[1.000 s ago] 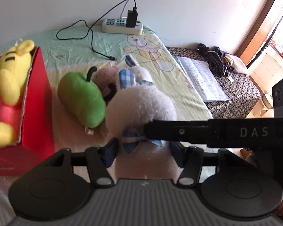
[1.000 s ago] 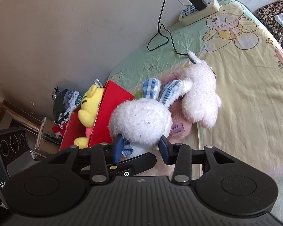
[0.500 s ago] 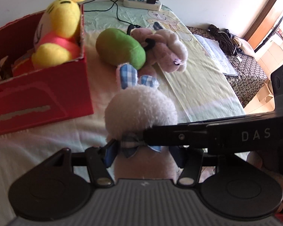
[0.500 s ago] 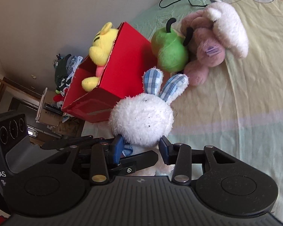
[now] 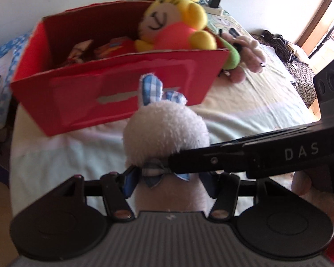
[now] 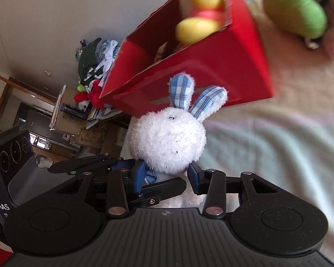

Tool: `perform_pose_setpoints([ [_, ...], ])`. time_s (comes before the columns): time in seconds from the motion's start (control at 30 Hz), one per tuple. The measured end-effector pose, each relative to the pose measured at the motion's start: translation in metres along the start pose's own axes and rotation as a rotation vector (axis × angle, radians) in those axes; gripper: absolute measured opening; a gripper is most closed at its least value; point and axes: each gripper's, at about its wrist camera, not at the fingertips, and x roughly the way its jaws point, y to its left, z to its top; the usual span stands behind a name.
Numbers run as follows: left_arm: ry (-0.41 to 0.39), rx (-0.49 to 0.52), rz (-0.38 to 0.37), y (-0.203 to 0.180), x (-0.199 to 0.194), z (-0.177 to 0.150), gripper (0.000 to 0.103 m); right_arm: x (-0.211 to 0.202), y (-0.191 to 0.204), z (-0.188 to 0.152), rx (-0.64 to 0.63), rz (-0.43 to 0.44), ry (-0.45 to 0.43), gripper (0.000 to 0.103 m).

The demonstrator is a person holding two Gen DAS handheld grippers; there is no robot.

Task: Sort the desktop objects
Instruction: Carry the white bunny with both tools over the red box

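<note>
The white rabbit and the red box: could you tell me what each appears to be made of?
White rabbit: fluffy plush pile, with woven blue-checked fabric ears.
Red box: probably cardboard with a matte red finish; thin walls, rough cut edges and a scuffed strip showing grey.

the bed (image 5: 251,102) is covered by a pale sheet in cream and light green, with a cartoon print toward its far end. a red box (image 5: 113,89) stands on it, open at the top, with a yellow plush toy (image 5: 173,24) and other things inside. just beside the box's right end lie a green plush toy (image 6: 296,11) and a pink plush toy (image 5: 249,46), touching each other. a power strip (image 5: 213,10) lies at the far edge.
</note>
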Motion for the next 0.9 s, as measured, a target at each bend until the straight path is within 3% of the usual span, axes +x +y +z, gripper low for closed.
perform_pose_setpoints([
  [0.27, -0.082, -0.02, 0.019, 0.054, -0.054, -0.011, 0.06, 0.036, 0.053, 0.003, -0.086, 0.077, -0.018, 0.044],
  [0.5, -0.223, -0.015, 0.006, 0.07, -0.097, 0.002, 0.063, 0.032, 0.094, 0.019, -0.163, 0.145, -0.093, 0.044],
  [0.67, -0.29, -0.024, -0.003, 0.077, -0.097, 0.032, 0.064, 0.03, 0.112, 0.042, -0.218, 0.127, -0.17, 0.044],
  [0.9, -0.32, -0.025, 0.007, 0.084, -0.074, 0.082, 0.064, 0.036, 0.109, 0.079, -0.233, 0.07, -0.259, 0.044],
])
